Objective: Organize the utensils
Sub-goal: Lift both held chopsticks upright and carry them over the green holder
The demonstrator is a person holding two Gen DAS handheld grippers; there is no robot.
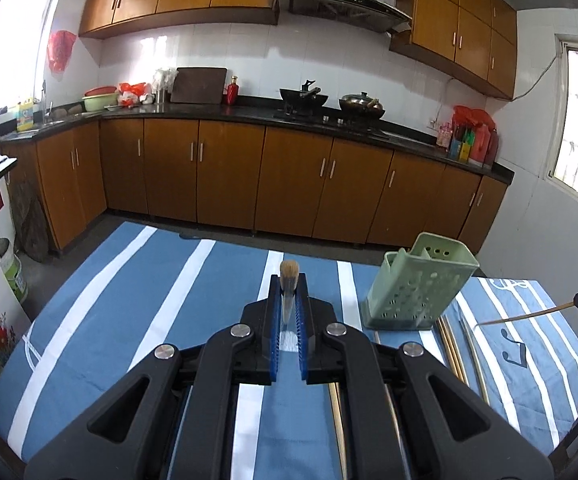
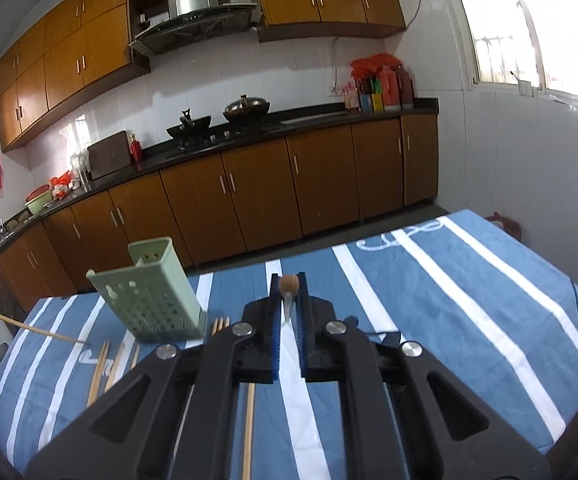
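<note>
A pale green perforated utensil holder stands on the blue striped tablecloth; it also shows in the right wrist view. My left gripper is shut on a chopstick, seen end-on, pointing forward. My right gripper is shut on another chopstick, also end-on. The right gripper's chopstick shows as a thin stick at the right edge of the left wrist view, and the left one's at the left of the right wrist view. Several loose chopsticks lie by the holder.
More chopsticks lie on the cloth right of the left gripper. Brown kitchen cabinets and a black counter with woks stand beyond the table's far edge. A white wall is to the right.
</note>
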